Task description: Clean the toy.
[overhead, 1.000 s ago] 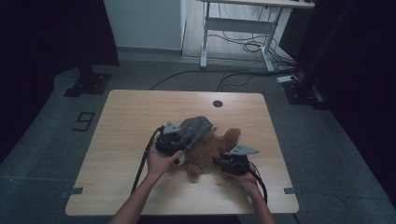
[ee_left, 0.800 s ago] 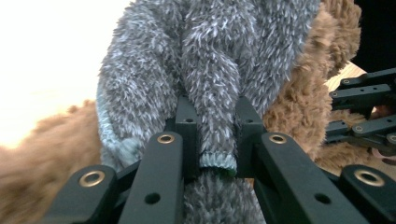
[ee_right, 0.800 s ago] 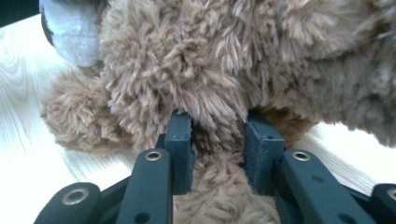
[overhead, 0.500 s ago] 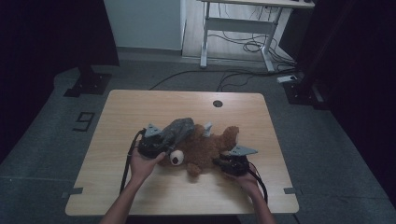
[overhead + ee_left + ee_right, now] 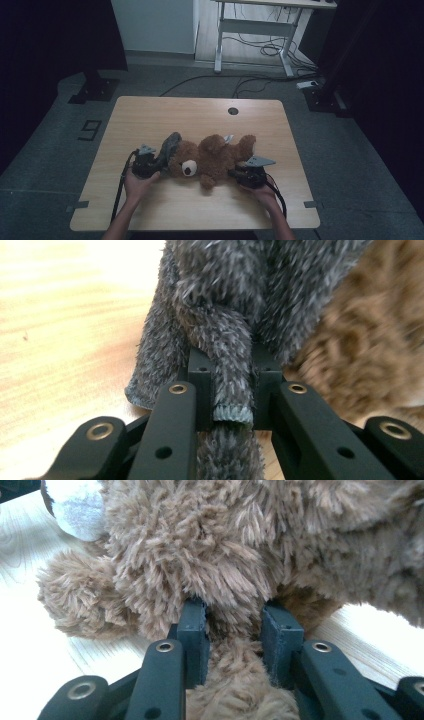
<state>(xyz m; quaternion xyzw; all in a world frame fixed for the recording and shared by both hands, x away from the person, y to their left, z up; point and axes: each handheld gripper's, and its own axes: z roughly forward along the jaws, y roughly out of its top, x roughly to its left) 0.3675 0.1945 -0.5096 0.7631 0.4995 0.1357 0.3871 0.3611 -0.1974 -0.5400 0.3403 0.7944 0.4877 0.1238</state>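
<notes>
A brown teddy bear [image 5: 215, 157] lies on its back across the wooden table [image 5: 200, 115], head to the left. A grey fuzzy cloth [image 5: 170, 146] sits bunched against the left side of its head. My left gripper [image 5: 152, 165] is beside the head and shut on a fold of that grey cloth [image 5: 220, 340], which is pinched between the left gripper's [image 5: 231, 385] jaws. My right gripper [image 5: 239, 175] is at the bear's lower right side. In the right gripper view this gripper [image 5: 235, 625] is shut on a tuft of the bear [image 5: 210, 555].
A round cable hole [image 5: 233, 111] is near the table's far edge. Beyond the table stand a white desk frame [image 5: 255, 30] with floor cables, a dark stand base [image 5: 95, 90] at left, and a "9" mark [image 5: 90, 130] on the floor.
My left gripper moved left and down, dragging the grey cloth off the bear's body to beside its head; the bear's face now shows. The right gripper stayed put.
</notes>
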